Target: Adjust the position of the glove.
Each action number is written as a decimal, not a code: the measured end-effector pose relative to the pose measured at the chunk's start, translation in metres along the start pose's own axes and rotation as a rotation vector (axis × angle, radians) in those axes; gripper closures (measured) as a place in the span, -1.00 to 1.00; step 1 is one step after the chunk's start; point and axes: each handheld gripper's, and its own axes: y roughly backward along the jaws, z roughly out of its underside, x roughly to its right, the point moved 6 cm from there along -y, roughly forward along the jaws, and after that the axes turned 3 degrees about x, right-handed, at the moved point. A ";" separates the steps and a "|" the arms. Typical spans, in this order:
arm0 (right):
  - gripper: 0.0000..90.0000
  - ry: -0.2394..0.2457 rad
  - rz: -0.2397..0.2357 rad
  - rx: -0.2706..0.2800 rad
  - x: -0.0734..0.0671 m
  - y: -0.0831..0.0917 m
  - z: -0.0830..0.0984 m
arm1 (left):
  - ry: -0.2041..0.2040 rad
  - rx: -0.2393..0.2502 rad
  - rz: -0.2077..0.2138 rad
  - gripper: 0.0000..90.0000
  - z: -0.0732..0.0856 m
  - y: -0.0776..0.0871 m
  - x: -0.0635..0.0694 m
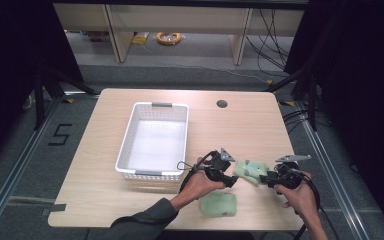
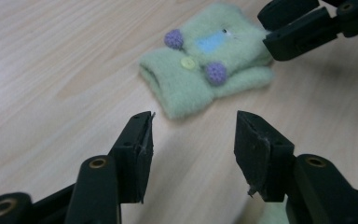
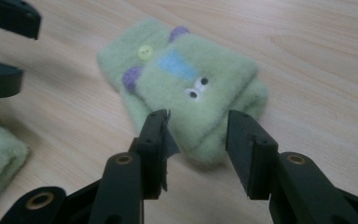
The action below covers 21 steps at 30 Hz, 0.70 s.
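Two grippers, fingers released: right gripper (image 3: 193, 126) straddles green mitten (image 3: 186, 88) edge, left gripper (image 2: 193, 135) just short.

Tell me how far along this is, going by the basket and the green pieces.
Done: nothing that shows; the white basket holds nothing. In hand: both tools are at the green mitten with the face, the left tool open just short of it, the right tool open with its jaws around the mitten's near edge, not closed. Left, if the basket is the goal: lifting this piece and the plain green piece lying near the table's front edge.
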 end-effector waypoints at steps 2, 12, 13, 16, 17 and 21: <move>0.33 -0.012 0.005 -0.013 -0.001 -0.001 0.001 | -0.001 -0.007 0.000 0.05 -0.004 -0.008 -0.002; 0.36 -0.008 0.001 -0.001 0.003 -0.004 0.001 | -0.042 -0.066 -0.013 0.12 -0.010 -0.037 -0.008; 0.36 -0.005 -0.008 -0.017 0.003 -0.004 0.001 | -0.041 -0.075 -0.015 0.16 -0.010 -0.038 -0.009; 0.38 -0.005 0.002 -0.026 0.003 -0.007 0.002 | -0.023 -0.052 -0.009 0.27 -0.010 -0.046 -0.005; 0.38 -0.005 0.002 -0.026 0.003 -0.007 0.002 | -0.023 -0.052 -0.009 0.31 -0.010 -0.046 -0.005; 0.49 0.004 -0.013 -0.032 0.003 -0.009 0.003 | -0.033 -0.058 -0.017 0.52 -0.011 -0.046 -0.004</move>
